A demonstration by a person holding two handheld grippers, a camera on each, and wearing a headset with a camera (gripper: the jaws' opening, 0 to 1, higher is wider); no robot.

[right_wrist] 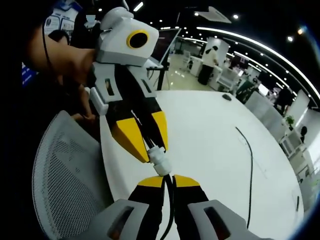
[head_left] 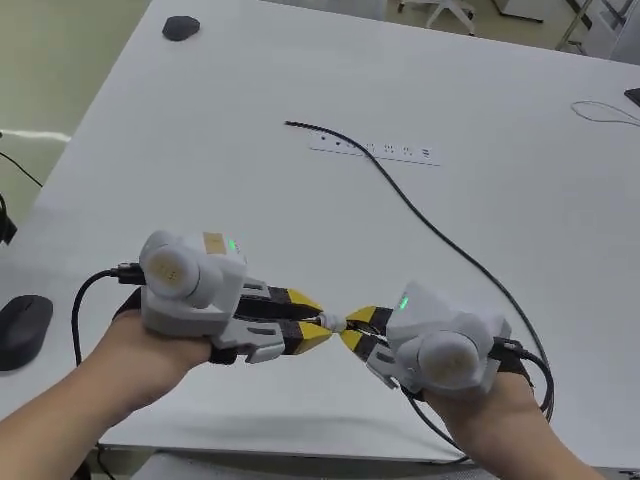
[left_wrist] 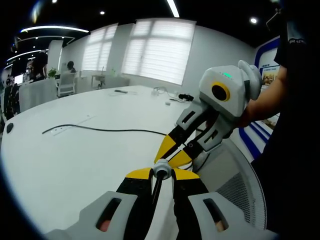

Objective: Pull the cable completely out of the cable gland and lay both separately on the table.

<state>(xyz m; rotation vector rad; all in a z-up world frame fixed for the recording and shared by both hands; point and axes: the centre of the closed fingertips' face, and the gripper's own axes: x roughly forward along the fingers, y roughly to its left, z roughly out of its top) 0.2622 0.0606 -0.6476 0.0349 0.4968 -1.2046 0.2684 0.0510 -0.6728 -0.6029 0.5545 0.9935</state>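
Observation:
A small white cable gland hangs above the table's near edge between both grippers. My left gripper comes in from the left, shut on the gland. My right gripper faces it tip to tip, shut on the black cable just behind the gland. The cable loops back under the right hand and runs across the white table to its free end at the far middle. The right gripper shows in the left gripper view, the left gripper in the right gripper view.
A flat white power strip lies by the cable's far end. One black mouse sits at the far left, another at the near left edge. A thin wire lies far right. A mesh chair stands below the table edge.

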